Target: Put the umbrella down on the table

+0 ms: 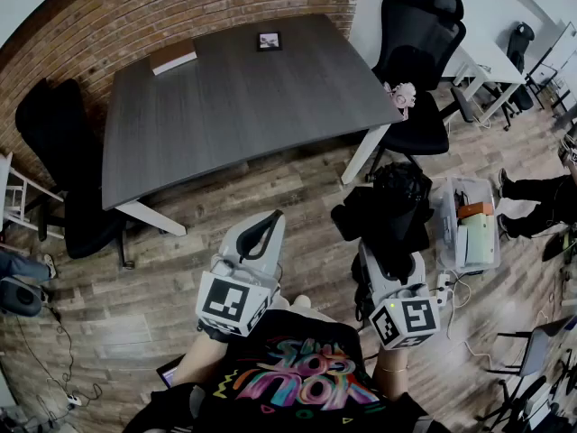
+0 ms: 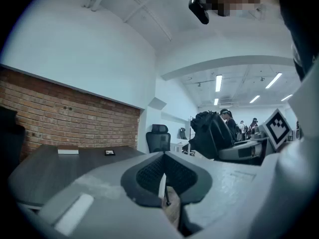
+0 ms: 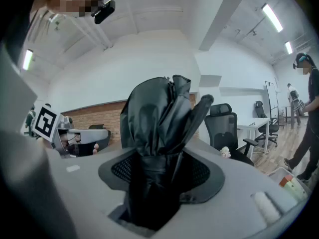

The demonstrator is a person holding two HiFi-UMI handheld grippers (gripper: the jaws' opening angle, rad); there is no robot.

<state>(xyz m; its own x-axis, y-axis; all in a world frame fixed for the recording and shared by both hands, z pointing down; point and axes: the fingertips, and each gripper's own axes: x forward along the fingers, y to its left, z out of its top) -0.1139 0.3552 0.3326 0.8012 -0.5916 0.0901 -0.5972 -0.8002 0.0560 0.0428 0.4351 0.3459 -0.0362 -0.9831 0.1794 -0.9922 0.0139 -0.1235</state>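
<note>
A folded black umbrella (image 1: pixel 389 207) sticks out forward from my right gripper (image 1: pixel 388 256), which is shut on it; in the right gripper view the bunched black fabric (image 3: pixel 159 128) fills the gap between the jaws (image 3: pixel 162 176). It hangs over the wooden floor, short of the near right corner of the dark grey table (image 1: pixel 243 97). My left gripper (image 1: pixel 264 228) is held beside it to the left, level, jaws together with nothing between them (image 2: pixel 164 180). The left gripper view shows the umbrella (image 2: pixel 209 133) off to its right and the table (image 2: pixel 50 166) ahead on the left.
On the table's far side lie a white booklet (image 1: pixel 173 59) and a small dark square item (image 1: pixel 269 41). Black office chairs stand at the left (image 1: pixel 54 152) and far right (image 1: pixel 424 52). A plastic bin (image 1: pixel 469 224) and a person's legs (image 1: pixel 541 197) are on the right.
</note>
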